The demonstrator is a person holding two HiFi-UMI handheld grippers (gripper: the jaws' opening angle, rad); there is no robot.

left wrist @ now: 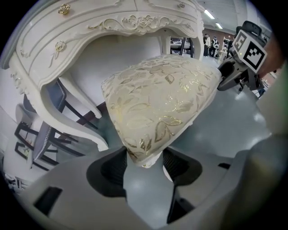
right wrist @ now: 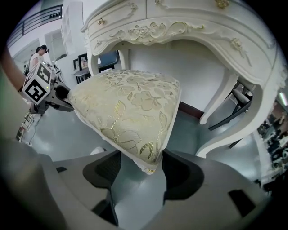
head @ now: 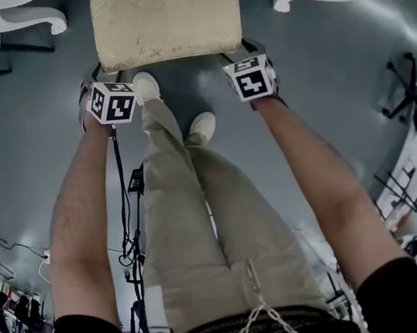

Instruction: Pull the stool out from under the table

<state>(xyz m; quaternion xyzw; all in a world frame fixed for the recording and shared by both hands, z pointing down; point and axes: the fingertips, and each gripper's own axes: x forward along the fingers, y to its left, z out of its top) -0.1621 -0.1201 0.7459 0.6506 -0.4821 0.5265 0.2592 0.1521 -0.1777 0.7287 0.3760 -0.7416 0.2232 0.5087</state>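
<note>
Firmly held at both near corners

The cream, gold-leaf-patterned cushioned stool (head: pixel 166 15) stands on the grey floor (head: pixel 337 86) between the legs of the carved white table (right wrist: pixel 157 29), its far end seemingly under the apron. The left gripper (left wrist: pixel 144 165) pinches one near corner. The right gripper (right wrist: pixel 136 168) clamps the other, jaws wide.

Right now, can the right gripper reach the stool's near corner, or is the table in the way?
Yes, it seems so. The stool corner already sits between the fingers of the right gripper, which appear to press on it. The table stands behind the seat, not in the way.
</note>
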